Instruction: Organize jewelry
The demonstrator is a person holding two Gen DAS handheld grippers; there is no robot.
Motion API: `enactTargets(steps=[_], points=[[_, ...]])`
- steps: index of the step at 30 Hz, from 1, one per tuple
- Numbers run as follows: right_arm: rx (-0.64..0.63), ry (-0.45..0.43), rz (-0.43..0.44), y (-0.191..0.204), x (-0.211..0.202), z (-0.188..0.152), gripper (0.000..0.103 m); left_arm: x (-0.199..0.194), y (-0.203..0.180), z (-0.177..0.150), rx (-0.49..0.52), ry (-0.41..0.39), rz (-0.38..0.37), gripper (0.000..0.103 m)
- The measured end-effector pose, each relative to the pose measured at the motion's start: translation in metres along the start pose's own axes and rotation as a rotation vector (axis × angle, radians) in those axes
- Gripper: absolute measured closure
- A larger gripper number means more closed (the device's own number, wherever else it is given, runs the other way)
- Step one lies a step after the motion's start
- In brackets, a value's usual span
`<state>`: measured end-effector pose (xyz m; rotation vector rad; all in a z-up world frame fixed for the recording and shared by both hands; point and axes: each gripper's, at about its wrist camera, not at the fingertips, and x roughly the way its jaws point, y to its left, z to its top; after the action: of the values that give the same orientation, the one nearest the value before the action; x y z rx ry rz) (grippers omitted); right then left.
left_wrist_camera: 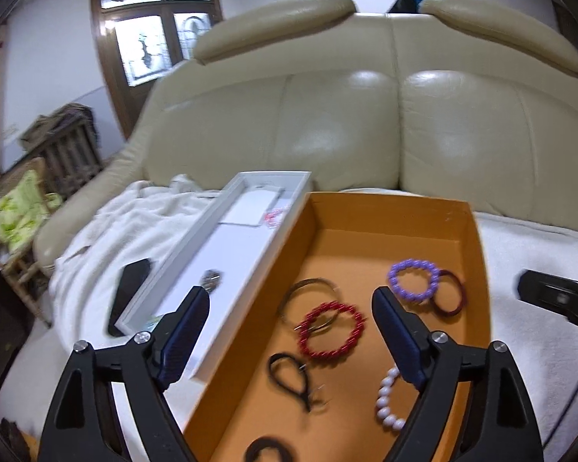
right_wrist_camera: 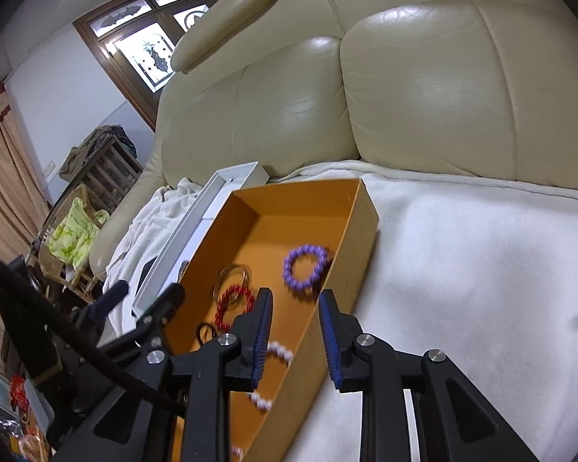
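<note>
Our left gripper (left_wrist_camera: 289,308) hangs spread over the orange box (left_wrist_camera: 478,254), empty like the right gripper (right_wrist_camera: 294,304). The red bracelet (left_wrist_camera: 330,330) inside looks light, probably stretchy; we'd pinch its beaded rim.

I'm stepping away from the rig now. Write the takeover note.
Left gripper: open, empty, hovering over the orange box.
Right gripper: open, empty, straddling the orange box's right wall.
In the orange box: red beaded bracelet, purple beaded bracelet, dark red hair tie, thin metal bangle, black hair tie, pale bead bracelet.
White tray alongside already holds a pink beaded piece and a small metallic piece.
Left: probably sort the remaining box items into the tray.
</note>
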<state>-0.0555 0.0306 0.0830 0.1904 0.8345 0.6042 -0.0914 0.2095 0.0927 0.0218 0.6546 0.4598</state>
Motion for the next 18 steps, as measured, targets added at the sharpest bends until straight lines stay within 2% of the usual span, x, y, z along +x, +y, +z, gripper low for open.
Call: enactTargets(steps=[3,5,7,8,10,18], points=[[-0.051,-0.01,-0.017,0.008,-0.019,-0.016,0.076,-0.015,0.003,-0.009,0.036,-0.003,0.083,0.016],[-0.068,-0.021,-0.022,0.013,-0.035,-0.03,0.073,-0.032,0.008,-0.016,0.044,-0.004,0.107,0.016],[-0.082,-0.022,-0.02,0.019,-0.048,-0.043,0.061,-0.053,0.012,-0.024,0.044,-0.018,0.104,0.016],[-0.102,-0.027,-0.026,0.025,-0.058,-0.05,0.059,-0.065,0.015,-0.027,0.052,-0.019,0.1,0.016],[-0.148,-0.039,-0.032,0.038,-0.075,-0.062,0.057,-0.086,0.021,-0.027,0.069,-0.021,0.097,0.016],[-0.339,-0.121,-0.086,0.096,-0.162,-0.108,0.057,-0.191,0.053,-0.031,0.053,-0.12,0.049,0.016]])
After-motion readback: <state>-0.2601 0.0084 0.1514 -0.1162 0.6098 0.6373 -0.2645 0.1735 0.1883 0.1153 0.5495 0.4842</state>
